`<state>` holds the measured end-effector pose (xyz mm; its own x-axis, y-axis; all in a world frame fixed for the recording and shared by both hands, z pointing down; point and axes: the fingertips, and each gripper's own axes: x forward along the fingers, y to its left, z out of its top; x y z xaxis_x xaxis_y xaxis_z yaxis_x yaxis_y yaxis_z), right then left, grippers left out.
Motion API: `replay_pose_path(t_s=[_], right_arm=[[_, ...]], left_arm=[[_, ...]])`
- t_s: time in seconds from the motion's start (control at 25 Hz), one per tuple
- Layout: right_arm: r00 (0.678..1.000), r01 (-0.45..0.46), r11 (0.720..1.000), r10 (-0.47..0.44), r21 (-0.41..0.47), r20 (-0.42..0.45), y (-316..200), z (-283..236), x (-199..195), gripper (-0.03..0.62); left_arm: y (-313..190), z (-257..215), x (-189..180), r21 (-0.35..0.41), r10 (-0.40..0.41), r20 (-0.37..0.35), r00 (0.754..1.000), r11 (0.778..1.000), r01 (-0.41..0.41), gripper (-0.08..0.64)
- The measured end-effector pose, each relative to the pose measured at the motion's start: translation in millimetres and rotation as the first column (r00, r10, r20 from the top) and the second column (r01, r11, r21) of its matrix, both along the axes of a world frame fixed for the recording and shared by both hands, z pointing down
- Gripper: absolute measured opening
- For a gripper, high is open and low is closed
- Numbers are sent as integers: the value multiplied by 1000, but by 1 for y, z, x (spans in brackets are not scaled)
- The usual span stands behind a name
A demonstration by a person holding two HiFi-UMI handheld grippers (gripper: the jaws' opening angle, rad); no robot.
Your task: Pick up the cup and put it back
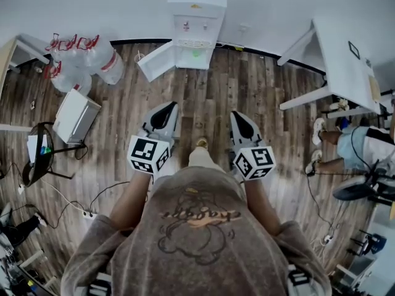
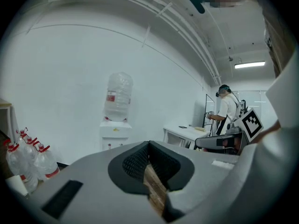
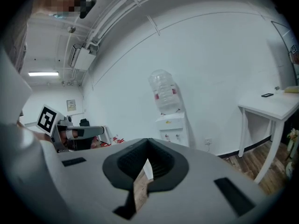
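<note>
Cup not to be found in any view; perhaps inside the open lower cupboard of the water dispenser [image 1: 196, 17], with a green speck in there too small to tell. From the head view: left gripper [image 1: 166, 111] and right gripper [image 1: 241, 122] held side by side over the wooden floor [image 1: 247, 85], both aimed at the dispenser and well apart from it; water bottles [image 1: 80, 60] heaped at the left, a white table [image 1: 345, 66] at the right, a seated person [image 1: 361, 147] beside it. From the left gripper view: jaws clenched tip to tip on nothing, only floor planks through the slit below; dispenser [image 2: 115, 129] ahead. From the right gripper view: jaws likewise pressed together and empty, table [image 3: 273, 104] near at the right. Given by the head view alone: the open cupboard door [image 1: 154, 59] and a cable [image 1: 68, 202] across the floor. Given by the gripper views alone: the big bottle [image 2: 118, 97] atop the dispenser, a standing person [image 2: 227, 108] at a far desk, the meeting jaw tips. Risks, as a judgement: reaching the cup with jaws clamped and knocking it over; clipping the open door on the way in; snagging a foot on the cable.
</note>
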<state>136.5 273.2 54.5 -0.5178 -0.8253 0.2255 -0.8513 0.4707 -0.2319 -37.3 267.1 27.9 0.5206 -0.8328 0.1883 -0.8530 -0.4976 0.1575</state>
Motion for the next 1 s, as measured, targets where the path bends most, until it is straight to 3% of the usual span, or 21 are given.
replay_pose_path(t_s=[0.56,1.0], right_arm=[[996,85,996,-85,-32,-11,-103,6,22,2],[989,149,988,-149,-31,-2,-142,10,17,2]], left_arm=[[-93,2,19,-8,-88,-9,996,996,88,3],[-122,3,21,-2,-128,-1,992,992,128,3]])
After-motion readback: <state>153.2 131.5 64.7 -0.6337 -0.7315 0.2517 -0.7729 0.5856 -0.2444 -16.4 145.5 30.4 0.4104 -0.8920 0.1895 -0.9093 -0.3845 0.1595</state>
